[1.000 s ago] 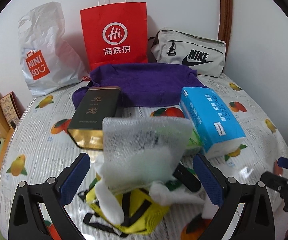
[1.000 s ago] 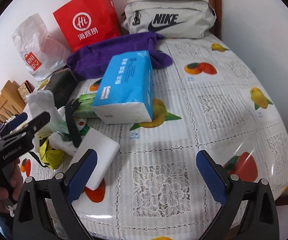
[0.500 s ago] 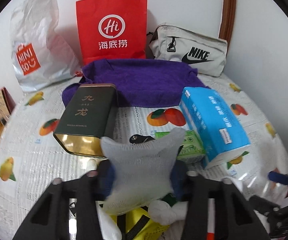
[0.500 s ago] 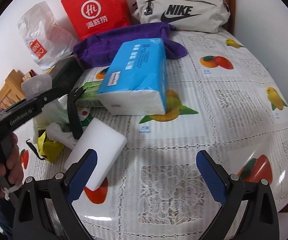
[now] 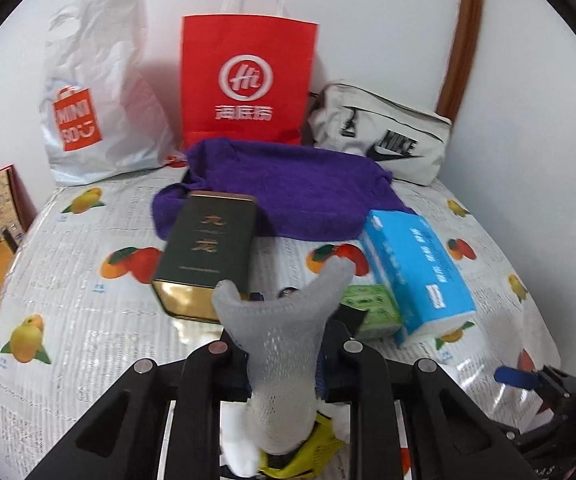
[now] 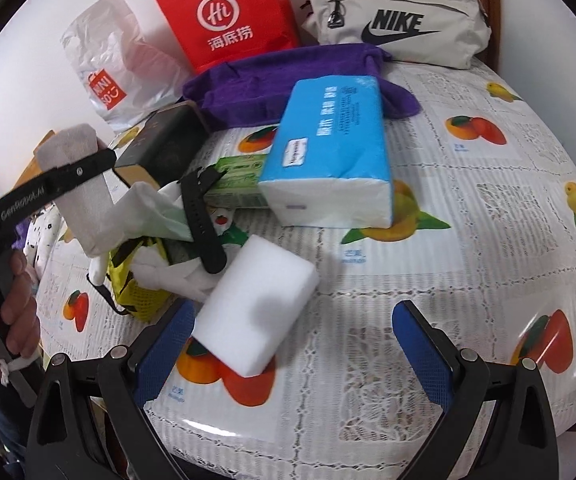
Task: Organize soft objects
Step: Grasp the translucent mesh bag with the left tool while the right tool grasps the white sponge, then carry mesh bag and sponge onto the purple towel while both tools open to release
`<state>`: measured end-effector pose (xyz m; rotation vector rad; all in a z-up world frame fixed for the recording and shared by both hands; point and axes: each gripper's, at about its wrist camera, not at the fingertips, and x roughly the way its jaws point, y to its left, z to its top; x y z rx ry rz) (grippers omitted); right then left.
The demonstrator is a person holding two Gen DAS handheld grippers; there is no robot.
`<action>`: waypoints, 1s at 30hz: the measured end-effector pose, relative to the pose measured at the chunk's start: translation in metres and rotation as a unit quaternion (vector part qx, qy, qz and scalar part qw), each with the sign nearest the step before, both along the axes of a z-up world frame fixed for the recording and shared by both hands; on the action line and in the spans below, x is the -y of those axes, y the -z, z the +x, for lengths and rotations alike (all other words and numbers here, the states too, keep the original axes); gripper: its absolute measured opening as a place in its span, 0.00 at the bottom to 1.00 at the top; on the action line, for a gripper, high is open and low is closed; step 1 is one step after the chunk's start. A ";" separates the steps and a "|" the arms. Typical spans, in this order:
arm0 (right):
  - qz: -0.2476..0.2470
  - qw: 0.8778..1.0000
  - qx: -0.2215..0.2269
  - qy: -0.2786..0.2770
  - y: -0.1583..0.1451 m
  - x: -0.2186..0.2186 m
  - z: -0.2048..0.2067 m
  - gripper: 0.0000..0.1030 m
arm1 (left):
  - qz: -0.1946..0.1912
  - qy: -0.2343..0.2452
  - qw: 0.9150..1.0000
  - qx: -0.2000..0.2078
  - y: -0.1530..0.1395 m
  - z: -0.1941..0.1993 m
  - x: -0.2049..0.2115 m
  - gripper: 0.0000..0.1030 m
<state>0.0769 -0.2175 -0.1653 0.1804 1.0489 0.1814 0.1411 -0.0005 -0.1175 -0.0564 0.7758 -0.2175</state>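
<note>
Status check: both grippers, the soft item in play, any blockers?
Left gripper shut on grey mesh cloth, lifted. Right gripper open, by white sponge. Clutter pile beneath cloth.

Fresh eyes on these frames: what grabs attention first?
The left gripper, shut on a grey mesh cloth, fills the foreground. Behind it, a red paper bag stands against the wall. The right gripper is open around a white sponge.

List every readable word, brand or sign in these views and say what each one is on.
"Hi", with Chinese characters beneath: red paper bag
"NIKE": grey pouch
"MINI SO": white plastic bag
"GenRobot.AI", last letters uncertain: left gripper arm
Gold Chinese characters: dark green tin
Blue tissue pack and small green pack: print too small to read
</note>
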 end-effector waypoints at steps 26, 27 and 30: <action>-0.057 0.998 -0.002 -0.018 0.007 -0.024 0.020 0.67 | -0.016 0.003 1.000 -0.026 0.004 0.002 -0.018 0.20; -0.055 0.998 0.001 -0.019 0.002 -0.022 0.019 0.67 | -0.018 0.003 0.999 -0.027 0.002 0.002 -0.019 0.20; -0.041 0.999 0.010 -0.020 -0.012 -0.013 0.019 0.67 | -0.027 0.004 0.999 -0.027 -0.005 0.003 -0.023 0.20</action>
